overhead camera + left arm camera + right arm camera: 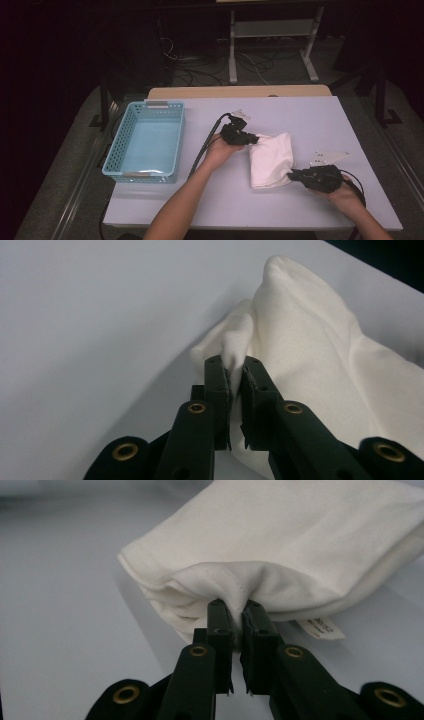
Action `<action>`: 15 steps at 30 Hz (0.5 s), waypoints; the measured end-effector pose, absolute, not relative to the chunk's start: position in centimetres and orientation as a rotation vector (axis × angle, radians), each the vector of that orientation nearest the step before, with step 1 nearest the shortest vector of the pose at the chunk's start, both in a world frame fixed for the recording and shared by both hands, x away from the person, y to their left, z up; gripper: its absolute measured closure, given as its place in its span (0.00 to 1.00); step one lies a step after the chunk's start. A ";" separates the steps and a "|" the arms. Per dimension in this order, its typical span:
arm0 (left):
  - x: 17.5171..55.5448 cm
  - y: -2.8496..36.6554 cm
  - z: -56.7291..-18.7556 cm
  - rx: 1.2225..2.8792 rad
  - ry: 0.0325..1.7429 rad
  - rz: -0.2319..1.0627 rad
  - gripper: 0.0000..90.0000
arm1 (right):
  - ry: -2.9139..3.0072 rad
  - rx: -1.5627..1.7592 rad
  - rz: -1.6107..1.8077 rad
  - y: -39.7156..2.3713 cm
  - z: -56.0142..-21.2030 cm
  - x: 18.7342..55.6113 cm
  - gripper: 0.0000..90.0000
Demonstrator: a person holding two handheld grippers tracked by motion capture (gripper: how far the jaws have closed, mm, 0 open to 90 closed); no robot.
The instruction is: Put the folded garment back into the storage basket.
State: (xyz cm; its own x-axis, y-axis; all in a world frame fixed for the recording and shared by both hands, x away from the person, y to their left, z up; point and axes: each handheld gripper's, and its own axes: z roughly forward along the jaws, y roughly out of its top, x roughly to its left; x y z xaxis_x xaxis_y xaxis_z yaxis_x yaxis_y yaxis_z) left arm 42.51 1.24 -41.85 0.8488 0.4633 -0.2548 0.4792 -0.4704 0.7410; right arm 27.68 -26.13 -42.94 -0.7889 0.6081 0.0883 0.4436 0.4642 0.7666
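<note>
White cloth, folded into a thick bundle, lies a little right of the centre of the high view, on the pale worktop. I hold it from two ends. My left gripper is at the upper left corner of the cloth, and its jaws are pressed together on a small peak of fabric; in the left gripper view this peak stands up between the two black jaws, and the rest of the cloth spreads to the right of the frame. My right gripper is at the lower right corner of the cloth. Its jaws are also pinching the fabric: in the right gripper view a hemmed fold goes down between them, and the layers of the bundle are stacked behind it. A small white label hangs from the edge just to the right of the jaws. At the left of the high view a light blue basket with a perforated wall stands on the worktop, well apart from the cloth. A black cable runs from my left gripper down beside my forearm.
</note>
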 end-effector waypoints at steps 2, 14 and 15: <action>42.4 1.1 -41.3 2.129 0.668 -0.020 0.91 | 2.506 0.903 1.247 -25.9 -42.7 27.7 0.92; 41.7 -0.1 -39.0 2.153 0.601 -0.025 0.91 | 2.461 0.867 1.363 -24.8 -41.1 28.3 0.92; 41.6 -0.2 -38.9 2.157 0.595 -0.026 0.91 | 2.453 0.866 1.375 -24.8 -41.0 28.3 0.92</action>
State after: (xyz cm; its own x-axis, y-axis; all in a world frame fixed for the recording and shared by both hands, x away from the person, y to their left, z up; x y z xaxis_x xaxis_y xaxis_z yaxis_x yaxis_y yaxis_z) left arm 41.63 -0.23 -38.86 0.8853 0.4057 -0.2271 0.4241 -0.5043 0.7523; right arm 28.35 -24.78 -40.99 -0.8089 0.5780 0.1075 0.3934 0.3962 0.8296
